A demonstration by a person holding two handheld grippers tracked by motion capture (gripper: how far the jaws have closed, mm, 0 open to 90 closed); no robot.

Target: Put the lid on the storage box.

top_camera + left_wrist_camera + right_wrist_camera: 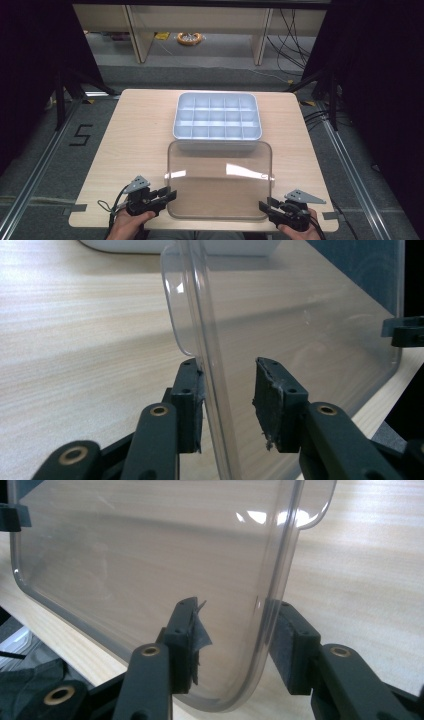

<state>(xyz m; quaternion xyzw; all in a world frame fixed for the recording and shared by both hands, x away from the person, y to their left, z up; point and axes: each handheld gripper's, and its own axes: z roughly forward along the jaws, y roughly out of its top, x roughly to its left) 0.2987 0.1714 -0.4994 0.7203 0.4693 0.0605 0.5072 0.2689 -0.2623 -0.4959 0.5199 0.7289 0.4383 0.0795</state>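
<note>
Each gripper pinches a near corner of the clear lid point(220, 180): left gripper point(167, 196), right gripper point(265, 206). The compartment tray point(217, 118) lies at twelve o'clock.

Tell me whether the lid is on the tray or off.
Off: the clear lid lies in front of the open compartment tray, its near corners gripped.

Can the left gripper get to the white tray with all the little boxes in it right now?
Probably not yet. The left gripper is shut on the clear lid, which lies between it and the white tray. The right gripper holds the lid's other side.
</note>
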